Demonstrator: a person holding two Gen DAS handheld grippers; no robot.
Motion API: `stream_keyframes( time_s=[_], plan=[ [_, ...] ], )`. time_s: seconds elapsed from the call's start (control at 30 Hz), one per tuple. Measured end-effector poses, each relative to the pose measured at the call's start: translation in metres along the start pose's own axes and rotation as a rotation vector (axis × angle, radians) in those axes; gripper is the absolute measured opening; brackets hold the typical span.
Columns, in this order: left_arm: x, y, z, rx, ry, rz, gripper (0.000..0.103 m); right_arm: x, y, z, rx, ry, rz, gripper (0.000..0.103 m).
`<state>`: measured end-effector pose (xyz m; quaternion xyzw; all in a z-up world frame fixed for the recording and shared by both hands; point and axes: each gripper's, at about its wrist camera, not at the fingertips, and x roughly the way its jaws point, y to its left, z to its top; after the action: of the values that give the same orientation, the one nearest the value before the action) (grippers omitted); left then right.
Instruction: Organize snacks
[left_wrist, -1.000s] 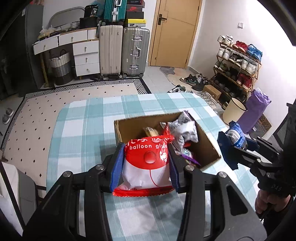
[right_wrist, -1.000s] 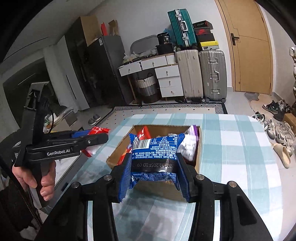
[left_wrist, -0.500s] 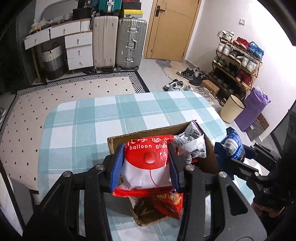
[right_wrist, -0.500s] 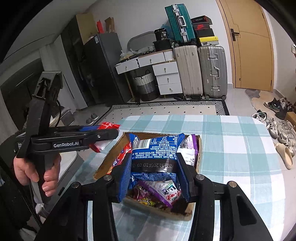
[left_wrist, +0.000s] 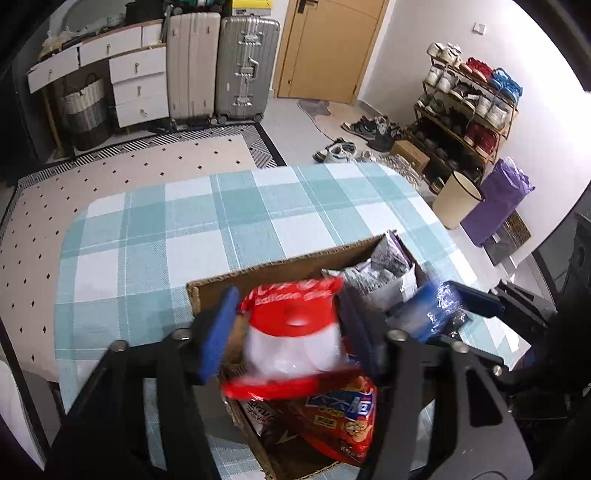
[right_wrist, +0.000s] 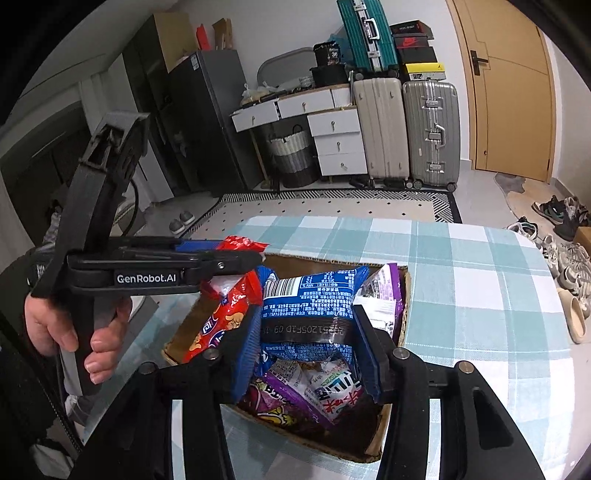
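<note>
Place: you're in a lived-in home.
Signs: shoe rack (left_wrist: 469, 107), suitcases (right_wrist: 406, 129) by the wooden door (right_wrist: 509, 92), white drawers (right_wrist: 336, 144), patterned rug (left_wrist: 129, 173).

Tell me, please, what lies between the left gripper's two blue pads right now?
The red and white snack bag sits between the left gripper pads as its jaws open, over the cardboard box. The left wrist view shows a gap beside the left-hand pad.
</note>
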<state>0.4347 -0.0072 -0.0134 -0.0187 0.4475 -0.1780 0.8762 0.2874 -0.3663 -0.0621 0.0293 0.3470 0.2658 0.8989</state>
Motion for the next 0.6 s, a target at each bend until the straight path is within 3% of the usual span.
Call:
stream_keyframes(
  time_s=[0.13,0.43,0.6],
  plan=[
    [-0.006,0.001,-0.001,0.004,-0.024,0.010,0.072,-0.006,-0.001,-0.002,-0.010,-0.028,0.009,0.063],
    [-0.052,-0.002,-0.015,-0.021,-0.107,0.058,0.075,-0.031,0.004,-0.005,0.008,-0.081,-0.013,0.064],
    [-0.093,-0.007,-0.038,-0.038,-0.200,0.119,0.081,-0.058,0.016,-0.010,0.000,-0.157,-0.029,0.073]
  ],
)
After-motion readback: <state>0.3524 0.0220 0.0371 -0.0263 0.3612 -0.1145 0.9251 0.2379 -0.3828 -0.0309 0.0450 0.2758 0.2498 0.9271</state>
